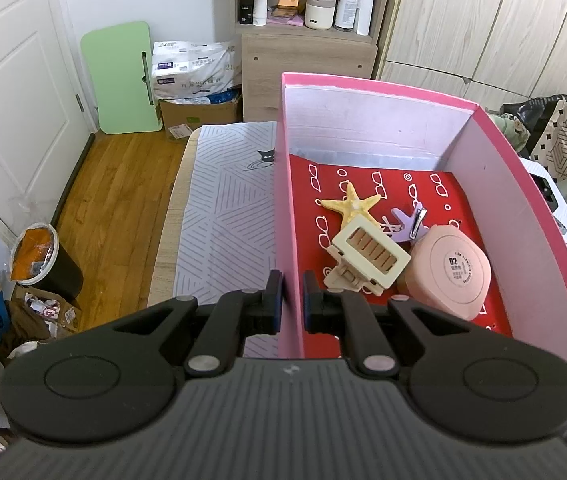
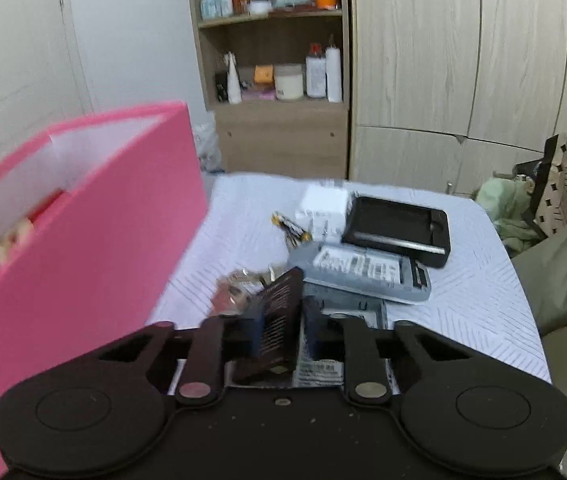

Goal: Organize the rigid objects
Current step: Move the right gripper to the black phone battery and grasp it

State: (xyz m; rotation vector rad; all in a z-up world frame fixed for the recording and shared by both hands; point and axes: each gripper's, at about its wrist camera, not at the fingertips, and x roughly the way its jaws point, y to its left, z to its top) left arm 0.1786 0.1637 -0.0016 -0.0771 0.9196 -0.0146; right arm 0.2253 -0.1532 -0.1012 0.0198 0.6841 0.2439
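— What does the left gripper [image 1: 292, 298] hold?

— Its jaws are clamped on the left wall of the pink box [image 1: 523, 184], one finger outside and one inside. The box stands on the worktop [image 1: 223, 208], which has a grey striped cover.

— And what lies inside the box?

— On the red bottom there is a starfish [image 1: 351, 204], a cream hair claw [image 1: 367, 258] partly over it, a purple clip [image 1: 409, 224] and a round pink compact [image 1: 453, 270]. The claw is just beside the inner finger, and the compact touches the claw.

— The right gripper [image 2: 283, 320]?

— Its jaws are closed on a thin dark brown packet [image 2: 279, 316], which stands tilted between them. The picture is blurred, so I cannot read the print.

— What is around it?

— The pink box [image 2: 95, 240] rises at the left, very near. Ahead on the worktop [image 2: 475, 300] lie a grey flat case [image 2: 367, 276], a black tray [image 2: 399, 228] behind it, a white box [image 2: 323, 208] and a small yellow-black thing [image 2: 289, 228]. Some crumpled wrappers [image 2: 235, 288] lie just left of the packet. Printed paper [image 2: 343, 332] lies under the right finger.

— Further away?

— A wooden shelf [image 2: 271, 128] with bottles and jars, and wardrobe doors [image 2: 463, 60] at the right.
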